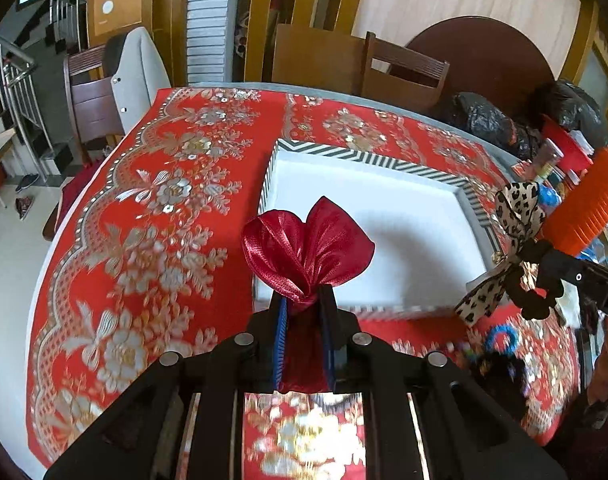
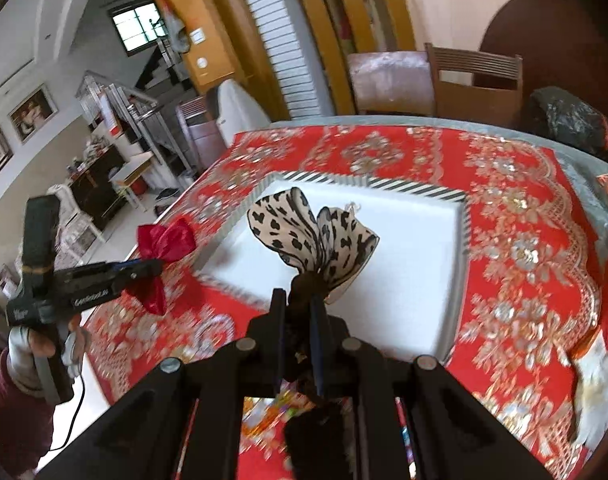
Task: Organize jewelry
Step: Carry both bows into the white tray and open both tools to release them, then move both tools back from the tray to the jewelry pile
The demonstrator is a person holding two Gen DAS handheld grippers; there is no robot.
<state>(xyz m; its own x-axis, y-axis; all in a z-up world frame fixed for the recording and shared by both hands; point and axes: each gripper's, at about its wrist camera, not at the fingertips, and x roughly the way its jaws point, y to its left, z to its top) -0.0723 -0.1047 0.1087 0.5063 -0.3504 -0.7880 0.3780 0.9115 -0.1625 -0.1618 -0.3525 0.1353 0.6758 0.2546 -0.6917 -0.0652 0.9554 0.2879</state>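
Your left gripper (image 1: 304, 300) pinched the red satin bow (image 1: 306, 250), your right gripper (image 2: 298, 304) the leopard-print bow (image 2: 312, 236), both above the white tray (image 1: 368, 216); thin, slippery fabric could slip out

Home, likely a dining/living area: surface under a red floral tablecloth (image 1: 152, 208), wooden dining chairs (image 1: 404, 72), staircase with metal railing (image 1: 12, 76), framed pictures (image 2: 32, 112) on the wall, shoes (image 1: 24, 200) on the tiled floor.
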